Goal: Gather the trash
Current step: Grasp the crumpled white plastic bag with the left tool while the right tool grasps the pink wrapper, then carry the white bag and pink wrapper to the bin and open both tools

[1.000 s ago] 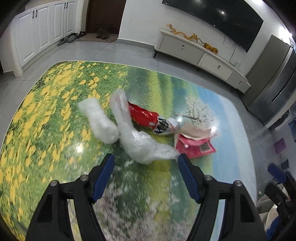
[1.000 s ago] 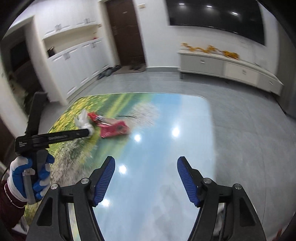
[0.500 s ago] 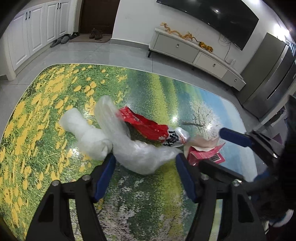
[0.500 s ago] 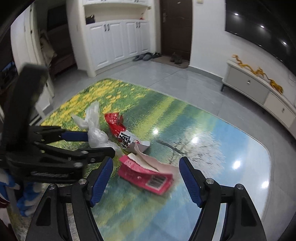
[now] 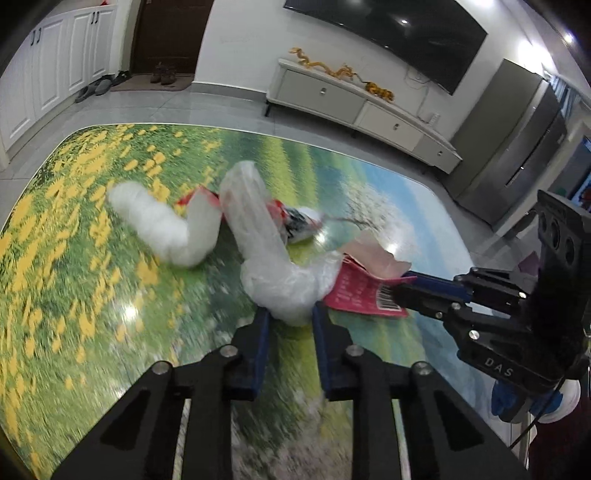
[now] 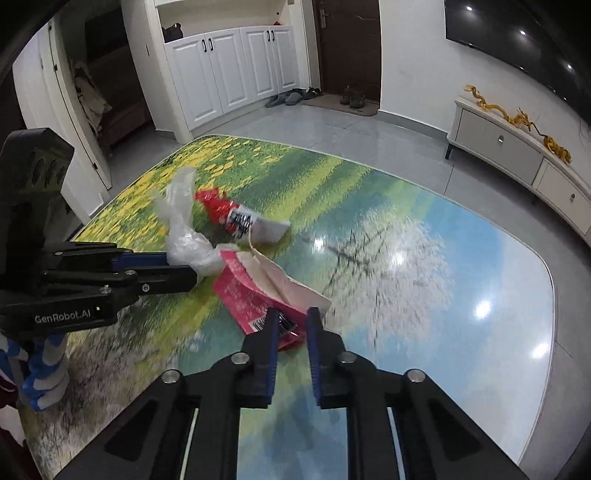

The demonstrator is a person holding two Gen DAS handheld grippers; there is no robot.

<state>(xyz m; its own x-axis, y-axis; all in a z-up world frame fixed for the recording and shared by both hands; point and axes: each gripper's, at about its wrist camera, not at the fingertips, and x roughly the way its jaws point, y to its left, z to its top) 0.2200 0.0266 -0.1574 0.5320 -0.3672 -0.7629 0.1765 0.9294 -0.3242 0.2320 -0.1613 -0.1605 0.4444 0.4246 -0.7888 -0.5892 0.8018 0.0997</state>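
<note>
The left gripper (image 5: 290,317) is clamped on the crumpled clear plastic bag (image 5: 284,280); the right gripper (image 6: 290,325) pinches the torn pink cardboard packet (image 6: 255,295). A red foil wrapper (image 6: 225,212) lies farther on the glossy landscape-printed bench (image 6: 424,266).

Glossy landscape-printed table (image 5: 92,258); at 12 o'clock a wall-mounted television (image 5: 388,33) above a low white cabinet (image 5: 351,107); at 10 o'clock, white cupboards (image 6: 236,70).
</note>
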